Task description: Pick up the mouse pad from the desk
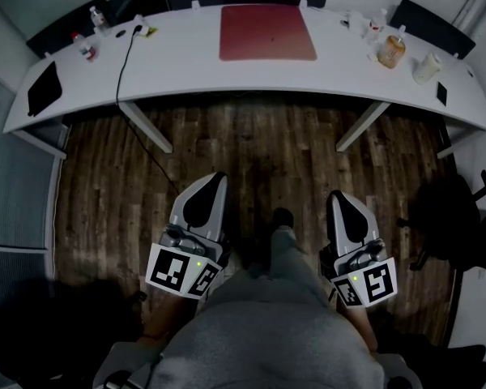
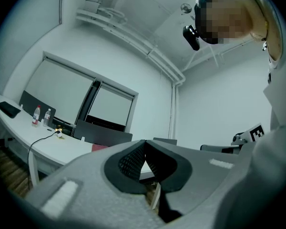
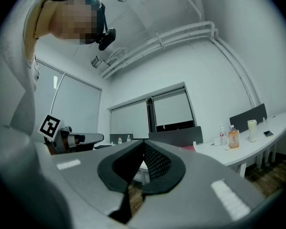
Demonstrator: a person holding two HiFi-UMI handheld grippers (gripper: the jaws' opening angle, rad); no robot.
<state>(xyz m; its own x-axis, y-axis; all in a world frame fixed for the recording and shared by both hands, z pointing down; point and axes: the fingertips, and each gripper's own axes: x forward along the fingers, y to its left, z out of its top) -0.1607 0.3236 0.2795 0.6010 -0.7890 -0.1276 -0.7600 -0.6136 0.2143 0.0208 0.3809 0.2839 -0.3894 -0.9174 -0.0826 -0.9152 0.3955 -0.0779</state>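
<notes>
A red mouse pad (image 1: 267, 32) lies flat at the middle of the long white desk (image 1: 251, 75), far ahead of me. Both grippers hang low over the wood floor, close to the person's legs and well short of the desk. My left gripper (image 1: 217, 177) is shut with nothing in it. My right gripper (image 1: 336, 194) is shut and empty too. In the left gripper view the tips (image 2: 144, 142) meet and a red sliver of the mouse pad (image 2: 99, 147) shows on the desk. In the right gripper view the tips (image 3: 144, 142) also meet.
On the desk stand an orange bottle (image 1: 391, 51) and a white cup (image 1: 426, 68) at the right, small bottles (image 1: 87, 49) and a black cable (image 1: 123, 63) at the left, and a black pad (image 1: 44, 87) at the far left. An office chair (image 1: 458, 217) stands at the right.
</notes>
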